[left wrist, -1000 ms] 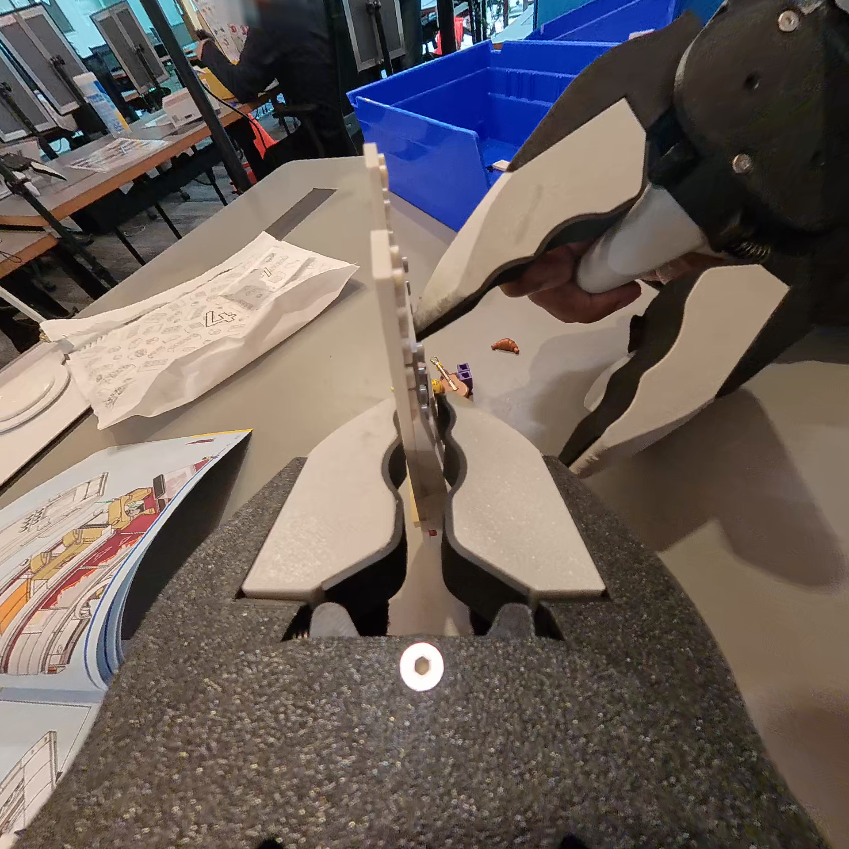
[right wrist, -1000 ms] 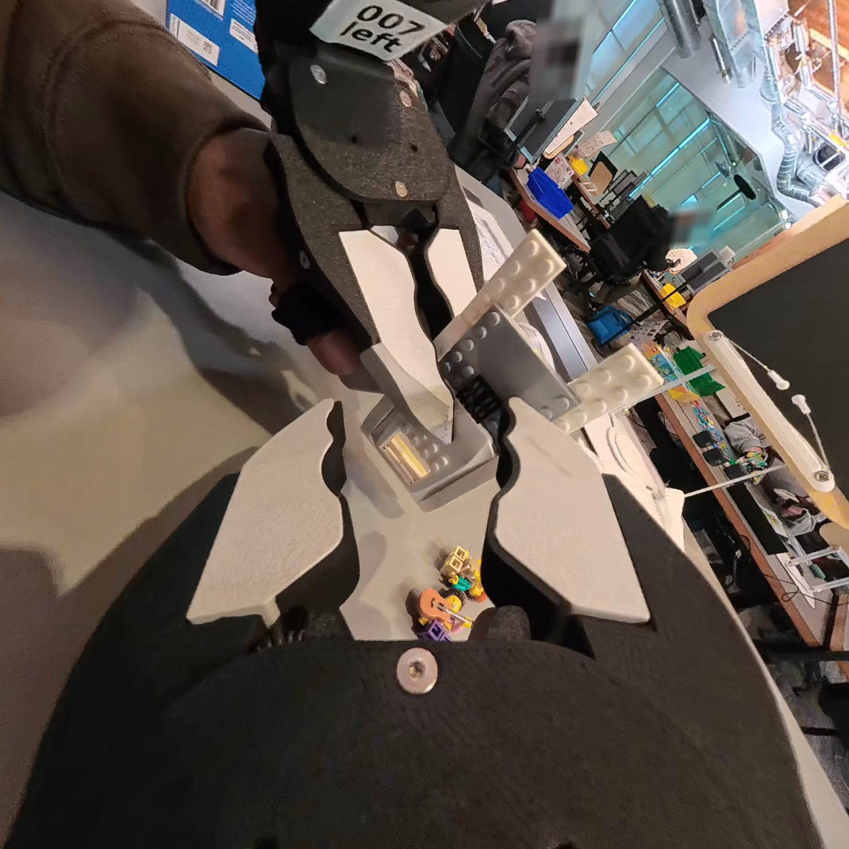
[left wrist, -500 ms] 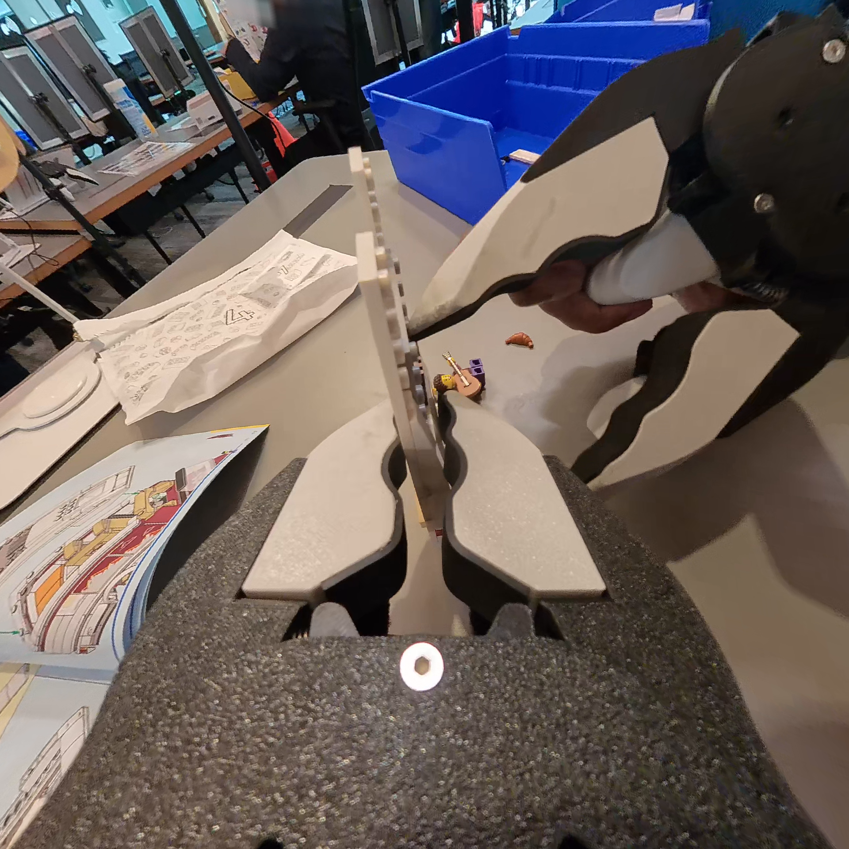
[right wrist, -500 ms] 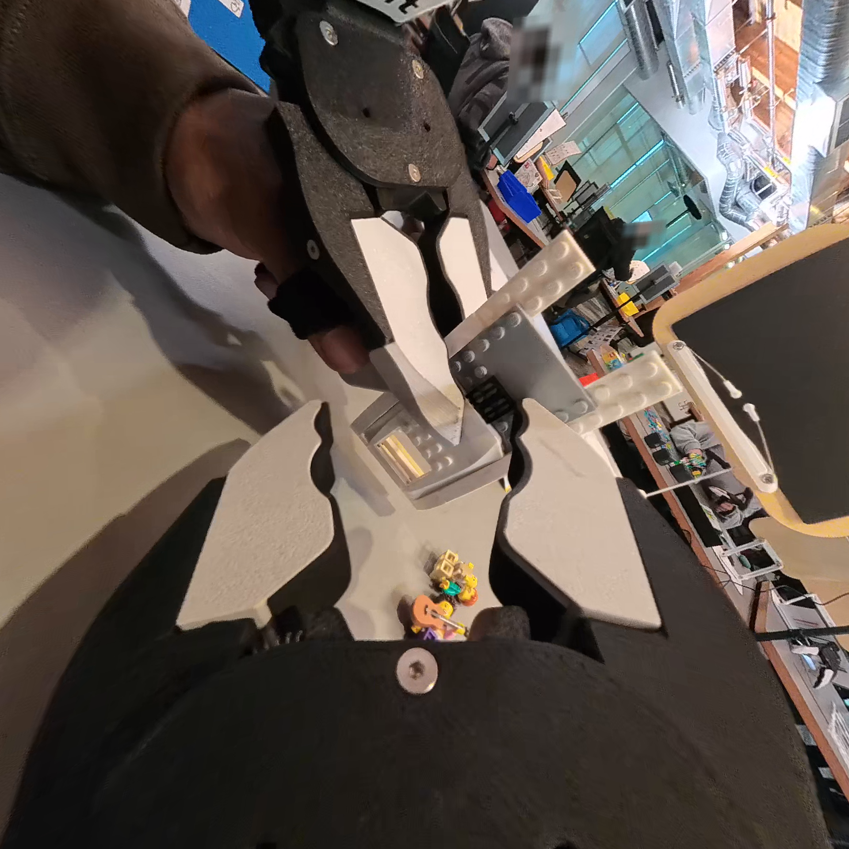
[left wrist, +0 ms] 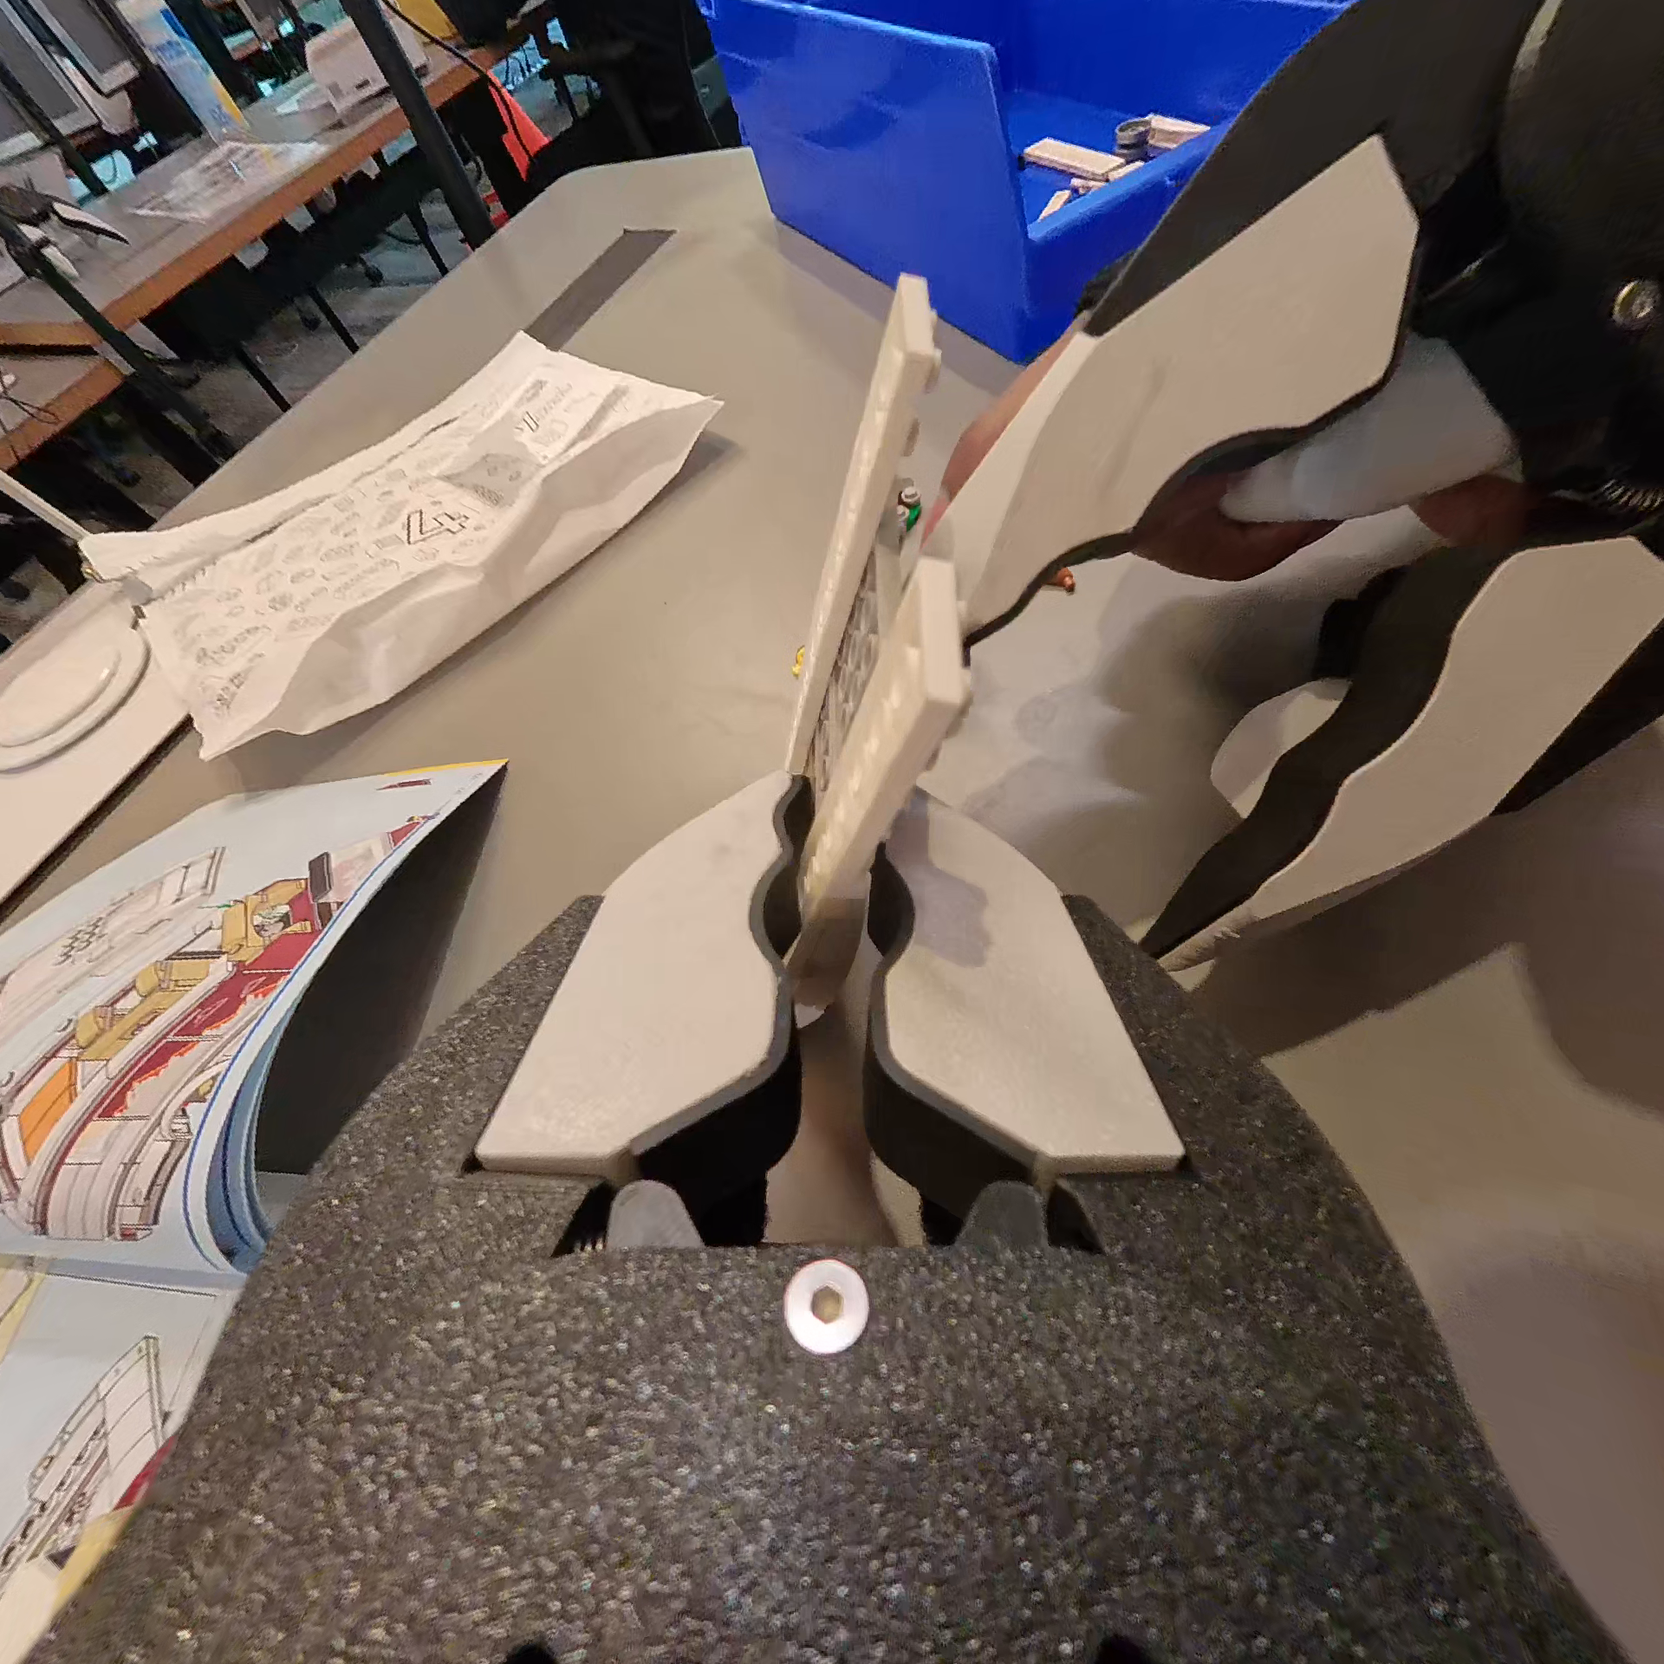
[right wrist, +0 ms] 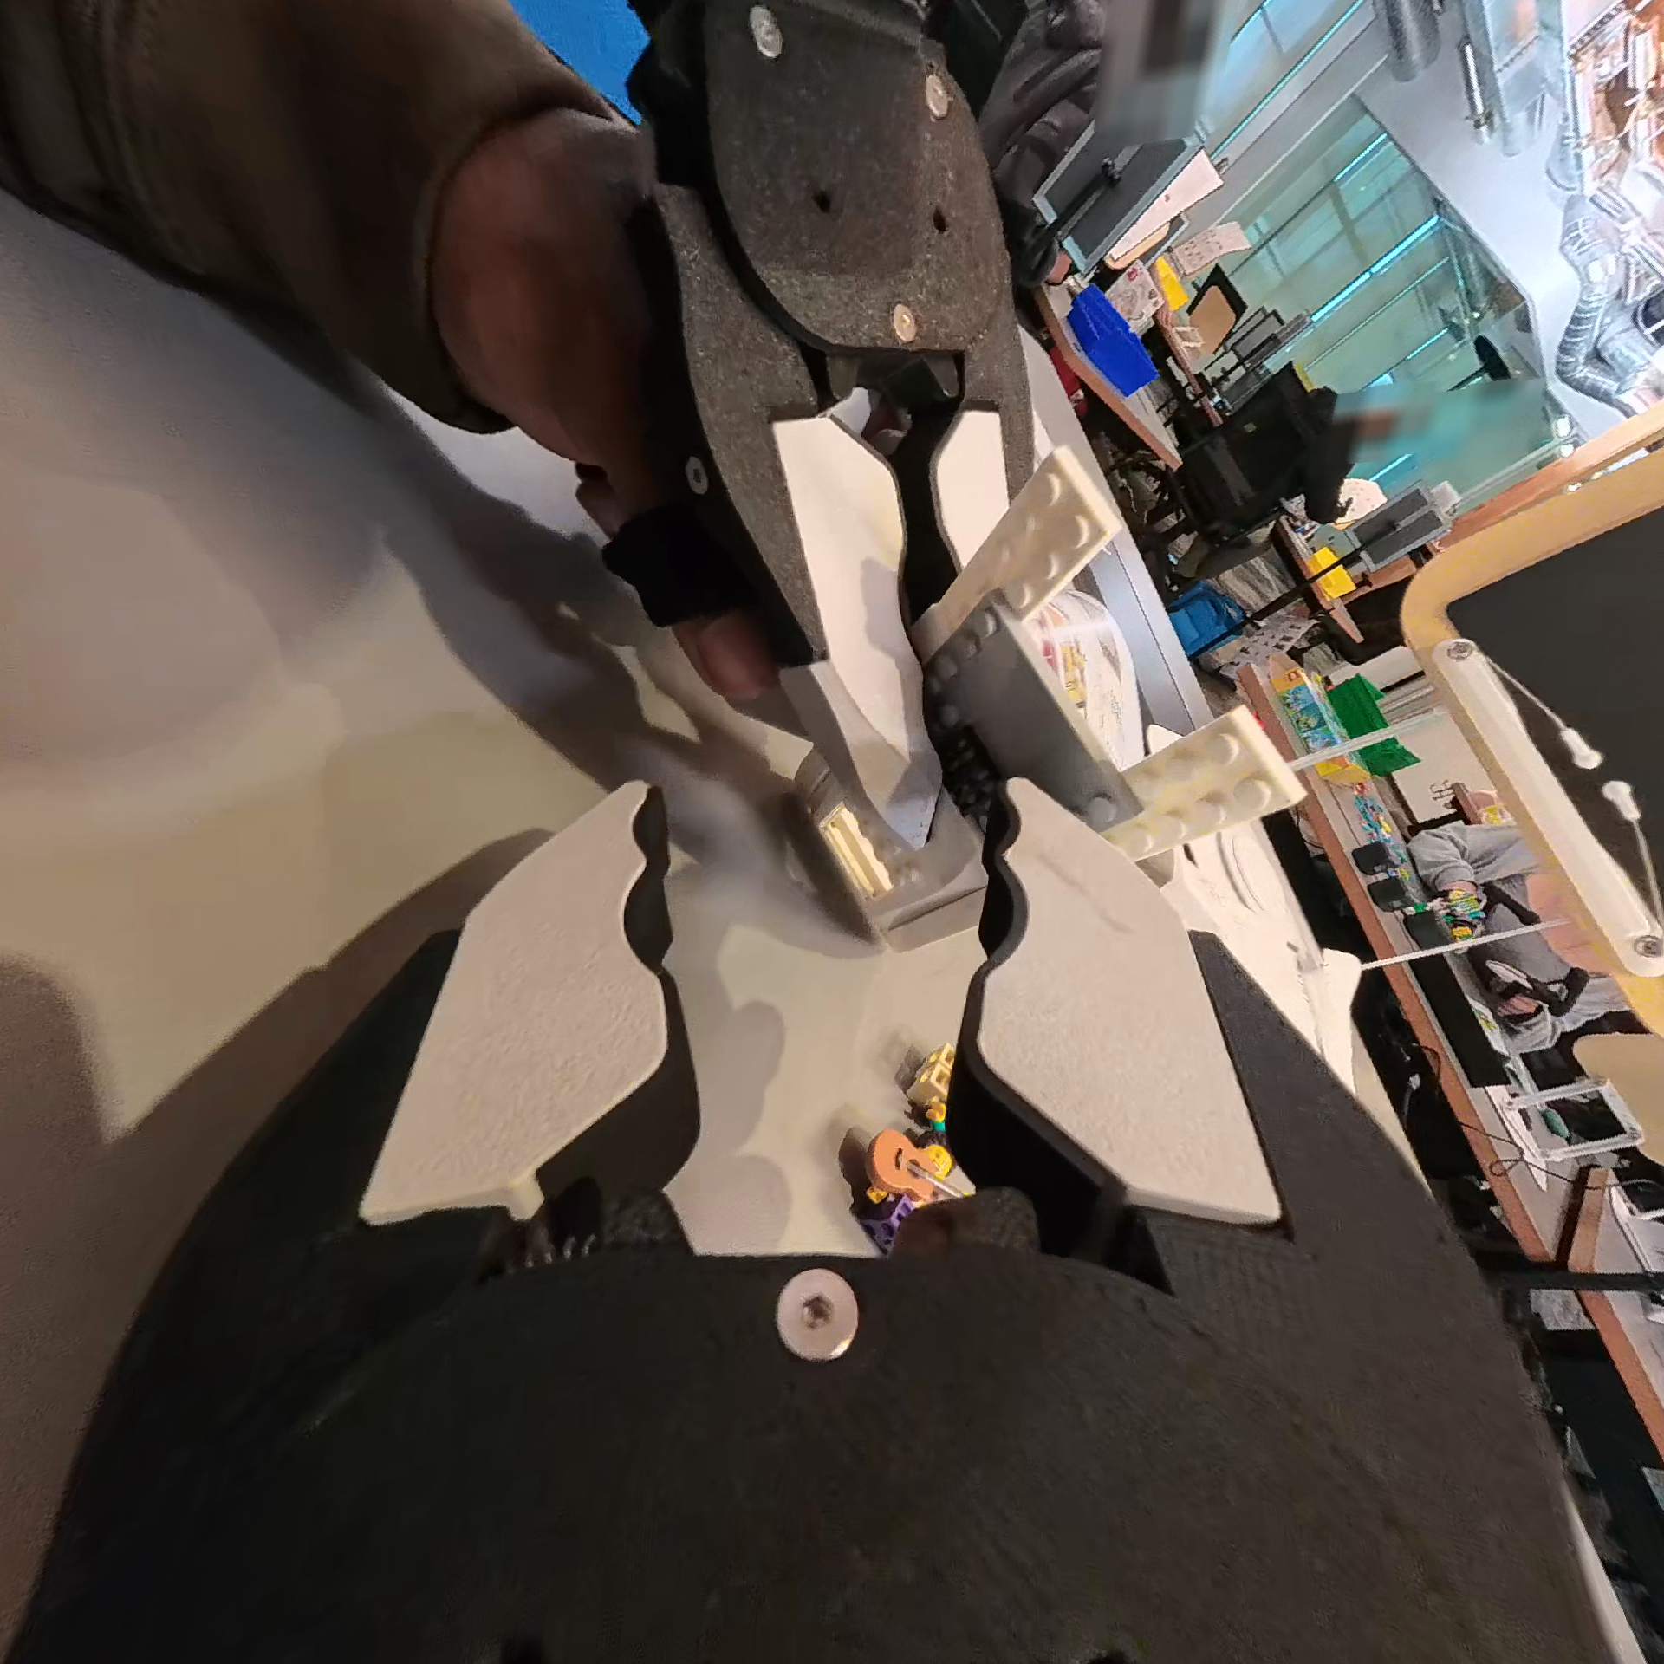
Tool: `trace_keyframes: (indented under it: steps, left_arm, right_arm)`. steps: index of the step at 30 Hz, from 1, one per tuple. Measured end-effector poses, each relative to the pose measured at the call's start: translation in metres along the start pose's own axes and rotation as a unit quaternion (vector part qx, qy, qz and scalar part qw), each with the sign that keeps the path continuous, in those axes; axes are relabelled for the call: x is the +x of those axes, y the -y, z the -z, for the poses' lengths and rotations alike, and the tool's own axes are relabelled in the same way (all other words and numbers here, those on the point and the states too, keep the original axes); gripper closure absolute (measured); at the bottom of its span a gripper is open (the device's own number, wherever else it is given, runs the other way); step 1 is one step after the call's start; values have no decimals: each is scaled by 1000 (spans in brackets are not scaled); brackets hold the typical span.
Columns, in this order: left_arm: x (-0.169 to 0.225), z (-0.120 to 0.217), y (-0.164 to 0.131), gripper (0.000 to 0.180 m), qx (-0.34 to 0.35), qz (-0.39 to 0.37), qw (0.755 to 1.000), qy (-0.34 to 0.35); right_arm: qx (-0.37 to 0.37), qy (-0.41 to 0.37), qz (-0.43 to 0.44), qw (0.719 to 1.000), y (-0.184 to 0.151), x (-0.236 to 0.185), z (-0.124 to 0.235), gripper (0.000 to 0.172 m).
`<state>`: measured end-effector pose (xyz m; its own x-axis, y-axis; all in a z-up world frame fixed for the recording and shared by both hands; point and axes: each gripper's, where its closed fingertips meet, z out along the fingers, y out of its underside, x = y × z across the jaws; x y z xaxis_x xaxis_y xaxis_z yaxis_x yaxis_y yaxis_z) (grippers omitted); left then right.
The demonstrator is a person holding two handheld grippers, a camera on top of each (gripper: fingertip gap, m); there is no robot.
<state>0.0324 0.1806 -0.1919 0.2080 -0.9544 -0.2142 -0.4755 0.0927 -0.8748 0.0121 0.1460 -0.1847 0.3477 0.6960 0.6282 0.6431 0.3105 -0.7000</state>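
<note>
Tilted further to the right than a second ago, the brick-plate assembly (left wrist: 869, 648) now leans toward the right gripper (left wrist: 1062, 774), which has drawn closer to it, and the left wrist camera has swung so the blue bin (left wrist: 900, 162) fills more of the top.

From the left wrist view, the left gripper (left wrist: 833, 887) has its jaws narrow, both pads pressed on the lower end of the pale grey and cream plate assembly, which stands up out of the fingers. The right gripper hangs at the right with its jaws spread wide, its upper finger (left wrist: 1171, 387) just beside the plates. On the grey table (left wrist: 585, 648) lie a printed white paper bag (left wrist: 405, 540) and an open instruction booklet (left wrist: 180, 972).

From the right wrist view, the right gripper (right wrist: 815, 810) stands wide open with nothing between its pads. Ahead of it, the left gripper (right wrist: 918, 792), held in a person's hand (right wrist: 540, 297), clamps the assembly (right wrist: 1026, 720) of a dark grey plate with cream plates sticking out. One right fingertip (right wrist: 1017, 810) sits right against the dark plate's edge; contact cannot be told. A small heap of coloured toy pieces (right wrist: 909, 1153) lies on the table near the gripper's base.
</note>
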Motion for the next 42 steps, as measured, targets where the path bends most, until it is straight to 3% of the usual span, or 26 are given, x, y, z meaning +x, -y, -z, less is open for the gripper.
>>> trace_keyframes:
  steps: [1,5,7,16,23,34,42]
  left_arm:
    - [-1,1,3,170,10,8,1000,-1]
    - [-6,6,8,170,20,26,999,2]
    - [-7,6,9,170,27,46,999,-8]
    - [-14,7,10,170,60,185,979,-67]
    - [-18,16,22,170,112,273,947,-124]
    - [-8,22,35,170,144,263,939,-168]
    - [-2,36,54,170,215,292,901,-240]
  right_arm:
    - [-2,36,9,999,0,-11,0,131]
    - [-22,62,64,996,-1,-39,-10,121]
    - [-11,57,27,998,3,-31,-9,114]
    - [-11,-67,-53,996,-7,30,3,115]
    - [-35,-62,-120,990,-24,40,2,116]
    - [3,2,-185,983,-19,39,11,130]
    - [20,30,-192,981,-17,35,17,134]
